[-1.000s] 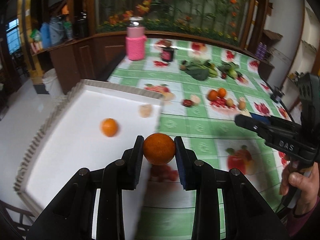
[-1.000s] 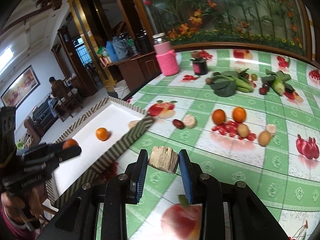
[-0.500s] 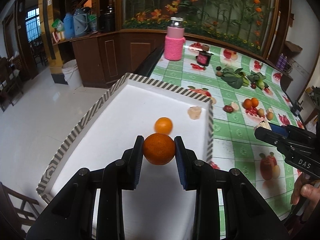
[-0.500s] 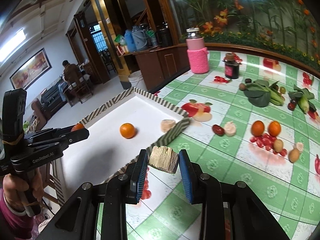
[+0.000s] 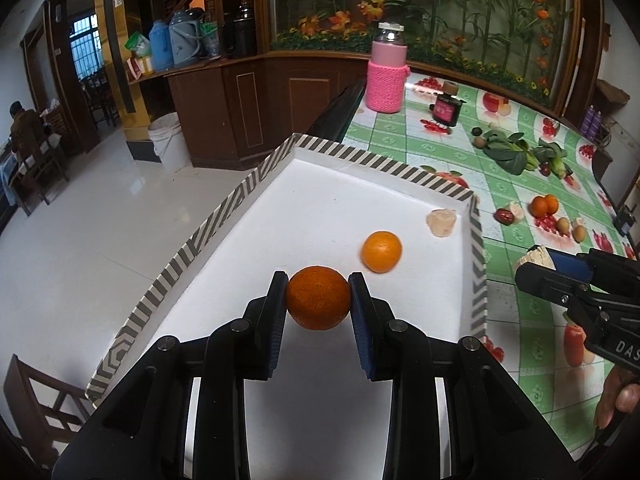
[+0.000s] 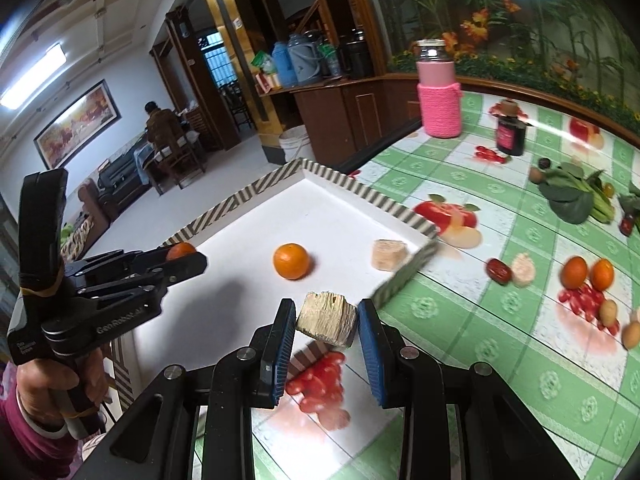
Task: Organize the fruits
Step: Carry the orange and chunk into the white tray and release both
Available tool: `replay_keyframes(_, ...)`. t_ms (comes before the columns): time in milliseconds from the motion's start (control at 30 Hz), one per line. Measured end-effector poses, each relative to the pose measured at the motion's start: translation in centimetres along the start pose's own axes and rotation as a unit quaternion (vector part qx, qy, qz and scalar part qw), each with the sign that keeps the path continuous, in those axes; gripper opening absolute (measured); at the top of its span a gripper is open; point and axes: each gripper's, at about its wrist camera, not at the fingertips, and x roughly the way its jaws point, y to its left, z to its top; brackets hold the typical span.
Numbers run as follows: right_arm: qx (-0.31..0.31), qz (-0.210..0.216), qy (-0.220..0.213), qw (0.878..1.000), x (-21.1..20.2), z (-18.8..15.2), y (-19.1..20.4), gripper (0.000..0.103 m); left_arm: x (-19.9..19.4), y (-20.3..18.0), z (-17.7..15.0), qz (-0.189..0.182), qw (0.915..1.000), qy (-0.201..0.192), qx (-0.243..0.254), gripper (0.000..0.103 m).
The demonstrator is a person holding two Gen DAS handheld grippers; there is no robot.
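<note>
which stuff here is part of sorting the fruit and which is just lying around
Part of the job:
left gripper shut on an orange
right gripper shut on a pale fibrous chunk
striped tray holding a second orange and a pale piece
two oranges on the tablecloth

Lying about:
pink bottle
dark jar
leafy greens

We see a table under a green-and-white checked cloth printed with fruit (image 5: 404, 148). At its far end stands a bottle in a pink knitted sleeve (image 5: 387, 74), with a small dark jar with a pink label (image 5: 446, 108) near it. Beyond the table, a white plastic bucket (image 5: 169, 142) sits on the pale tiled floor beside a brown wooden cabinet (image 5: 256, 110).
</note>
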Motion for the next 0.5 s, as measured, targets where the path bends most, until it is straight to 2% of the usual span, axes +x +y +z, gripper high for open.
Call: replay_keyframes(500,-0.047,0.024,0.039,0.998,4.7,1.7,2.5,0.031,1.6,1.1,0.9,0.019,0.9998,0.009,-0.005,0.030)
